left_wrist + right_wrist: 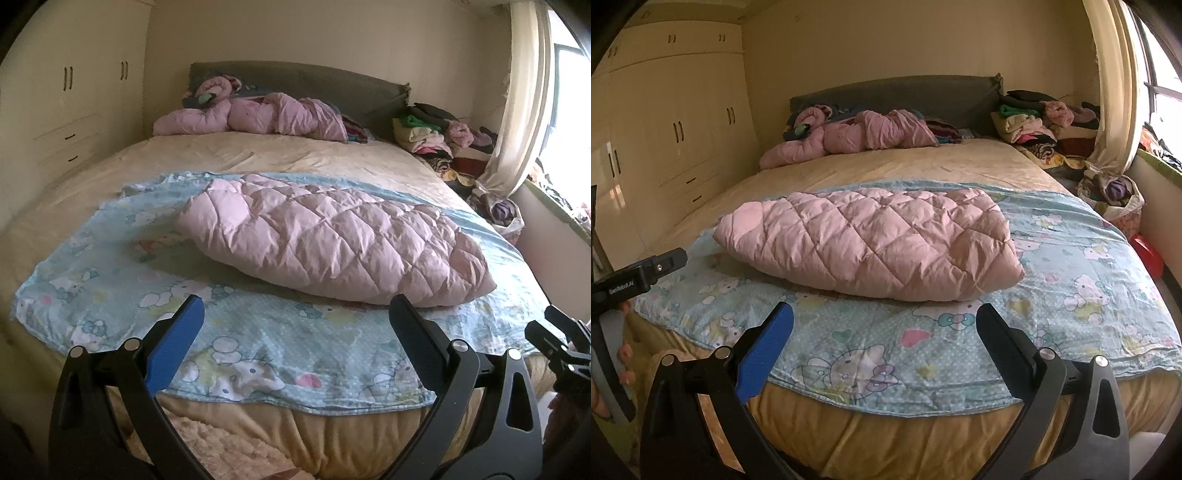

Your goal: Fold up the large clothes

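Observation:
A pink quilted coat (332, 236) lies folded into a long bundle on a light blue cartoon-print sheet (258, 354) spread over the foot of the bed. It also shows in the right wrist view (871, 240) on the same sheet (1071, 314). My left gripper (295, 314) is open and empty, hovering above the sheet's near edge, short of the coat. My right gripper (884, 314) is open and empty too, above the sheet in front of the coat. The right gripper's body shows at the right edge of the left wrist view (561, 339).
The bed (258, 155) has a beige cover and a grey headboard (295, 81). A crumpled pink garment (258, 114) lies by the headboard. A pile of clothes (443, 136) sits at the far right by a curtain (517, 110). Wardrobes (665, 129) stand on the left.

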Available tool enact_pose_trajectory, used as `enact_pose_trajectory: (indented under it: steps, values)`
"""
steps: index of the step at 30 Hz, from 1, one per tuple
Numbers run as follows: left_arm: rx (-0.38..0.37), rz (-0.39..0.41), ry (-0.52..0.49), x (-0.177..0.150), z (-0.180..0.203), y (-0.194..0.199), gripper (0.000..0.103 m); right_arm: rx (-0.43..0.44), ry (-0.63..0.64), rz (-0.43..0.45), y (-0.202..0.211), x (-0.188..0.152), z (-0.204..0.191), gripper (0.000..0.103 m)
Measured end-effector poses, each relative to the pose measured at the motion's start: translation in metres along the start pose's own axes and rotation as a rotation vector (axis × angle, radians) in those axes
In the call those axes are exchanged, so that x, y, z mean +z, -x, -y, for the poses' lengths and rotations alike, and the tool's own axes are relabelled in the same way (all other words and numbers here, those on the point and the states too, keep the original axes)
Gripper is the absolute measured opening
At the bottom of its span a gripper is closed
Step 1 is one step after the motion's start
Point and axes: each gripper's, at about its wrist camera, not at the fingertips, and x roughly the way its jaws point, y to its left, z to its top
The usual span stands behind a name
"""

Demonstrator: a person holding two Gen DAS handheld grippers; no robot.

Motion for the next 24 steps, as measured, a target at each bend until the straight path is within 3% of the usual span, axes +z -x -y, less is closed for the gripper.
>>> enact_pose_trajectory:
  steps: [24]
  values:
    - [0.013,0.007,-0.008,0.0002,-0.0042,0.0038,0.094,0.007,0.004,0.002,0.0004,-0.0003,0.0000,0.099]
